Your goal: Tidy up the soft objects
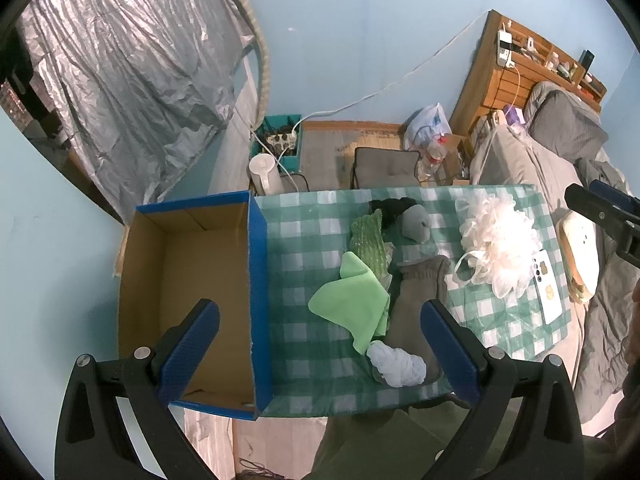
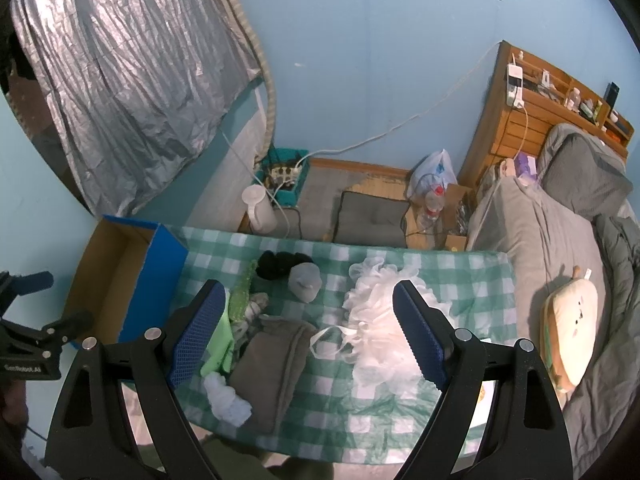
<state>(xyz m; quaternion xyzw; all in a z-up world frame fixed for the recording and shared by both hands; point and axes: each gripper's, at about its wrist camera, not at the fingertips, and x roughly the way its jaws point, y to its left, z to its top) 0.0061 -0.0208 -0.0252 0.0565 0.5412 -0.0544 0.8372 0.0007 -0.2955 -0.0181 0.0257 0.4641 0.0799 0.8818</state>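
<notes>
Past my table I see a grey floor cushion [image 2: 370, 218], a white jug [image 1: 262, 172], a plastic bag [image 2: 434, 174] and a wooden headboard [image 2: 520, 120].

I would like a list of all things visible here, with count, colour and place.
box: 1, blue outside, brown inside, table's left end, empty
tablecloth: 1, green-white check, on table
green cloth: 1, light green, table centre
knitted cloth: 1, green, behind green cloth
brown cloth: 1, grey-brown, centre
white cloth: 1, near edge
grey sock: 1, far centre
black cloth: 1, far centre
bath puff: 1, white, right
phone: 1, white, right edge
plush: 1, cream, on bed
left gripper: open, above table
right gripper: open, above puff
</notes>
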